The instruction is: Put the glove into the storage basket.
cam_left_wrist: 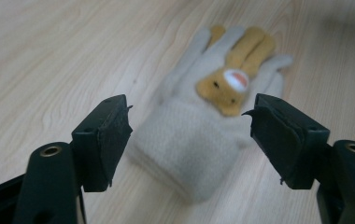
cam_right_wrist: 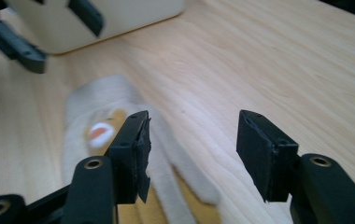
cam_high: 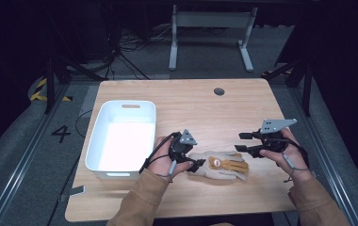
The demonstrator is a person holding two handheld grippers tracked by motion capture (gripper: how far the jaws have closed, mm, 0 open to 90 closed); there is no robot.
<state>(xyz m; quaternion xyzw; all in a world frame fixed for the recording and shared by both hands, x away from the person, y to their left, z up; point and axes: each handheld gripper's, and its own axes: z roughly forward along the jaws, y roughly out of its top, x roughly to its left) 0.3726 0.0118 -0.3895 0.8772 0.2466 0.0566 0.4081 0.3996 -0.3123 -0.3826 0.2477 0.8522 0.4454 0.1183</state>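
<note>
From the high view, a cream knitted glove with a tan animal face sewn on its back (cam_high: 220, 165) lies flat near the front edge of the light wooden table (cam_high: 191, 103), between the person's two hands. The left gripper (cam_high: 197, 164) sits at the glove's cuff end, its jaws apart on either side of the cuff. The right gripper (cam_high: 241, 142) hangs just beyond the glove's fingertips, jaws spread wide and holding nothing. A white rectangular plastic tub (cam_high: 120, 141) stands just left of the left hand, well clear of the glove. A small round grey grommet (cam_high: 219, 91) is set in the table's far side, and a white metal table frame (cam_high: 210, 33) stands on the floor beyond.

In the left gripper view, the glove (cam_left_wrist: 199, 135) lies cuff-first between the spread jaws of the left gripper (cam_left_wrist: 189, 126), the pads short of the knit on both sides. Bare wood surrounds it.

In the right gripper view, the right gripper (cam_right_wrist: 192, 140) is open above the table with the blurred glove (cam_right_wrist: 101, 135) under its left jaw. The white tub (cam_right_wrist: 119, 18) and the other gripper's black jaws (cam_right_wrist: 17, 42) stand farther off.
</note>
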